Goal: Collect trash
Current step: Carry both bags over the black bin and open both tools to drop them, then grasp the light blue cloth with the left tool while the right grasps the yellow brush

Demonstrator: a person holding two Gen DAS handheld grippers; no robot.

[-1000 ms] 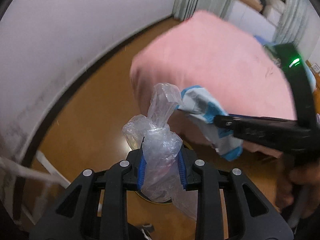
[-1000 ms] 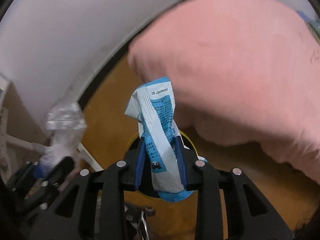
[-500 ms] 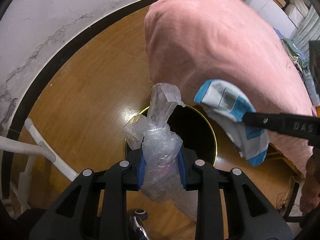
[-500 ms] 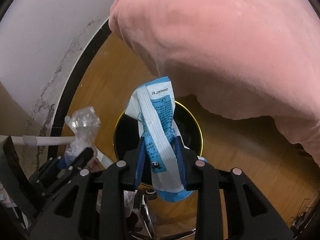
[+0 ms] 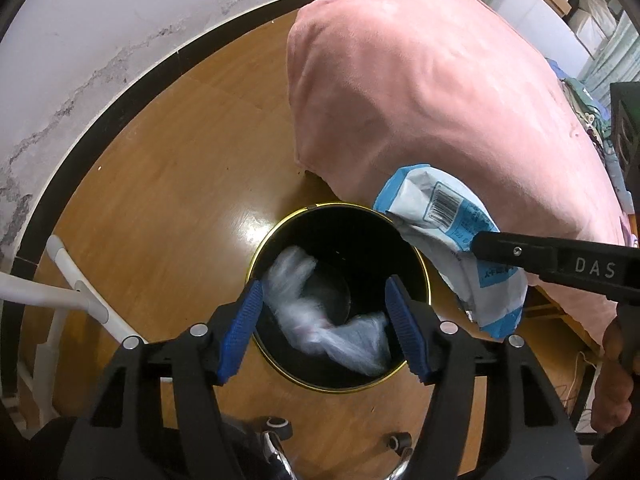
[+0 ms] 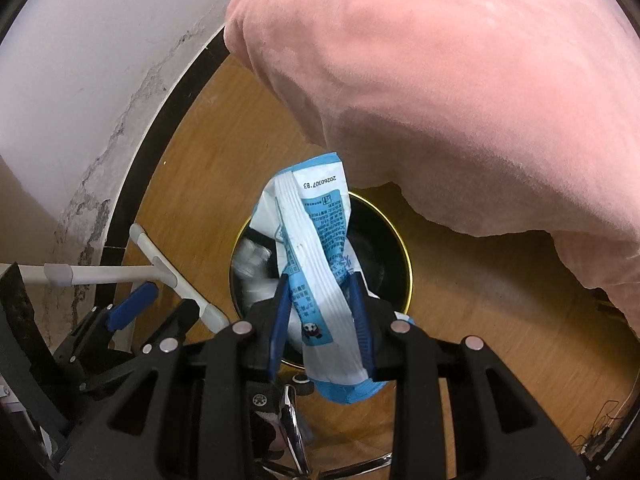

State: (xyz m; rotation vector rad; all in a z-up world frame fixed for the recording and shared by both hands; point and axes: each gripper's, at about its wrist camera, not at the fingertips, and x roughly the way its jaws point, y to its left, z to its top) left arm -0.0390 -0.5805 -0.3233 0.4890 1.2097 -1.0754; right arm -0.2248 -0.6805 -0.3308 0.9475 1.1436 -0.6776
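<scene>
Left hand-held gripper (image 5: 324, 328) points steeply down over a black bin with a gold rim (image 5: 256, 256) standing on the wooden floor (image 5: 160, 200). Its jaws have just been opening and now stand well apart, the 2 blue pads (image 5: 240, 332) clear of everything. The clear plastic bag (image 5: 320, 320), knotted and crumpled, appears blurred between and beyond the pads, inside the mouth of the bin and free of the pads. Whether it rests on the bin's bottom cannot be told.

Right hand-held gripper (image 6: 320, 320) also points down over the same bin (image 6: 404, 256), jaws narrowly apart and clamped on a blue-and-white wrapper (image 6: 316, 264). The wrapper stands upright between the pads, twisted, its top end above the fingertips and its lower end hanging below them toward the camera. A panda print and a printed date code show on it. In the left view the same wrapper (image 5: 452, 240) sits right of the left hand-held gripper, over the bin's right rim, with a barcode visible.

A pink blanket (image 5: 440, 100) fills the area ahead and right of both hand-held grippers, its edge hanging just beyond the bin. A white tube frame (image 6: 160, 276) lies left of the bin, near the white wall (image 5: 120, 20) with a dark skirting. Chrome chair-base legs with castors (image 5: 280, 426) show below the left hand-held gripper.
</scene>
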